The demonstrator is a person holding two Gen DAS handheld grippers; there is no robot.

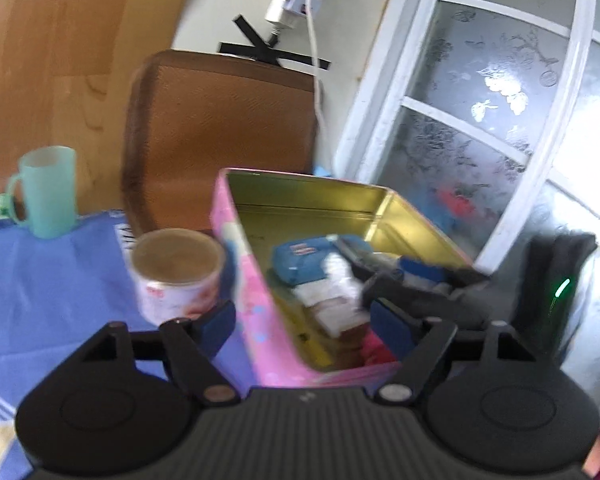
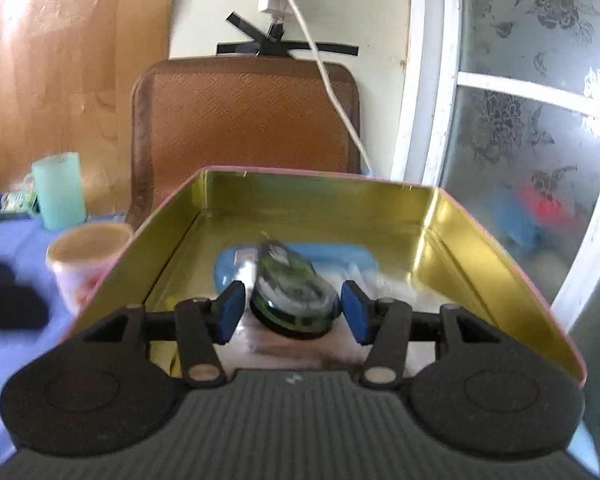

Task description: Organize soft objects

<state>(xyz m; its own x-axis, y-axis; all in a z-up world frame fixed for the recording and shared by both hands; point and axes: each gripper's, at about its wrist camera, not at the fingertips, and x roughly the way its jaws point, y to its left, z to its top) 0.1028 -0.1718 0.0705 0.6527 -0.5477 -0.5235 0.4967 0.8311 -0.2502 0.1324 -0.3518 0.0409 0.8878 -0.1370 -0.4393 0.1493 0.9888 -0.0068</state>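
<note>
A pink tin box (image 1: 256,304) with a gold inside (image 2: 460,240) stands on the blue cloth. It holds a blue soft pack (image 1: 300,260), white packets and other small soft items. My left gripper (image 1: 304,328) is open and empty, straddling the box's near left wall. My right gripper (image 2: 294,312) is open inside the box, its blue pads (image 2: 232,312) on either side of a green and white pouch (image 2: 292,292). I cannot tell whether the pads touch the pouch. The blue pack (image 2: 340,258) lies behind the pouch.
A floral paper cup (image 1: 176,276) stands just left of the box, also seen in the right wrist view (image 2: 86,260). A mint mug (image 1: 48,192) is further left. A brown chair back (image 1: 220,136) stands behind the table. A window frame (image 1: 380,92) is on the right.
</note>
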